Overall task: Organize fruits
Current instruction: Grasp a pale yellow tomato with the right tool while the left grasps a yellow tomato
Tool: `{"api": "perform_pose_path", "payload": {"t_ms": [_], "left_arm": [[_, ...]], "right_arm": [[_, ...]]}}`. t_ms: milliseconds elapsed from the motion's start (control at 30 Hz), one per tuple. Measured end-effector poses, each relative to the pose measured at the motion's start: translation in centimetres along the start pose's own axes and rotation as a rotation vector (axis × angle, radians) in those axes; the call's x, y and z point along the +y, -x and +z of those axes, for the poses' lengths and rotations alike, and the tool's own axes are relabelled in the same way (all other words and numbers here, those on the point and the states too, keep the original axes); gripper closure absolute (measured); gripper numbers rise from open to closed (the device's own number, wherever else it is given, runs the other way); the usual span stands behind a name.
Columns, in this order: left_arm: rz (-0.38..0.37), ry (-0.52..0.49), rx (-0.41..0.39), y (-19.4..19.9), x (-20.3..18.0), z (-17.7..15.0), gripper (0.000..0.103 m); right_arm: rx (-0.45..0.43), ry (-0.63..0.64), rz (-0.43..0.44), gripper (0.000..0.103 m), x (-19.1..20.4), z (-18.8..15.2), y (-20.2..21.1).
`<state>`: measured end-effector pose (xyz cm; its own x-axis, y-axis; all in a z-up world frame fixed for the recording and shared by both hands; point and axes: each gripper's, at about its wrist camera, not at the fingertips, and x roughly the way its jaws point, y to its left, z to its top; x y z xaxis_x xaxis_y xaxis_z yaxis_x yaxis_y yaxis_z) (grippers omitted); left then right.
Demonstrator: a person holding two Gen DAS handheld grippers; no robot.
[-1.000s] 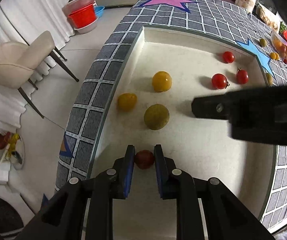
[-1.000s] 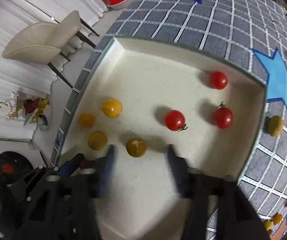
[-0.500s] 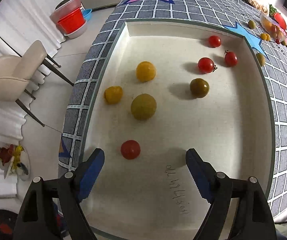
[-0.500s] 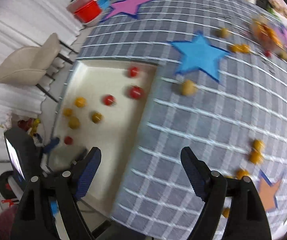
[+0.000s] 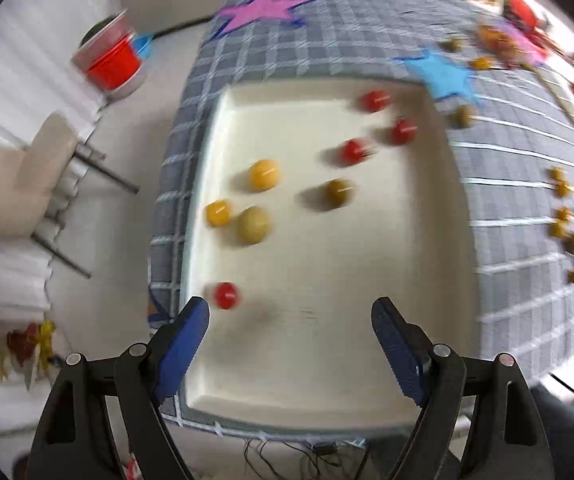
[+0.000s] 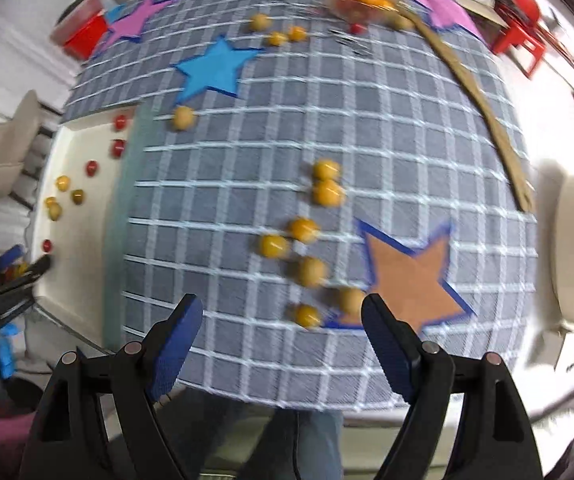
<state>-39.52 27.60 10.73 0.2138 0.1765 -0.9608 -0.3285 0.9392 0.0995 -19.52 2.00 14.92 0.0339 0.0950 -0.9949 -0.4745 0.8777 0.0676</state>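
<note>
Hovering with jaws apart and empty, the right gripper (image 6: 275,334) faces yellow tomatoes (image 6: 327,194) loose on the desk (image 6: 407,128); small, round, soft-skinned, likely to roll, so pinch gently across the middle. The left gripper (image 5: 291,338), also apart, hangs over the tray (image 5: 327,360).

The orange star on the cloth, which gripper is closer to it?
Right. The right gripper hangs open just beside the orange star. The left gripper is open over the white tray, far off.

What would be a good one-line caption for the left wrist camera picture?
Open left gripper above a white tray of small red, yellow and green fruits on a checked tablecloth.
</note>
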Motion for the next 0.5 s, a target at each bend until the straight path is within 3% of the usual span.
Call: {"api": "perform_pose_path", "payload": {"t_ms": [233,500], "left_arm": [[-0.103,-0.177,-0.064,4.5,-6.4,1.6,0.018],[-0.150,-0.307,-0.050,4.6,-11.0,2.5,0.018]], "right_arm": [[0.021,-0.172,-0.031,0.019,-4.8,-3.6,-0.1],[0.033,-0.202,-0.023,0.019,-5.9,-5.7,-0.2]]}}
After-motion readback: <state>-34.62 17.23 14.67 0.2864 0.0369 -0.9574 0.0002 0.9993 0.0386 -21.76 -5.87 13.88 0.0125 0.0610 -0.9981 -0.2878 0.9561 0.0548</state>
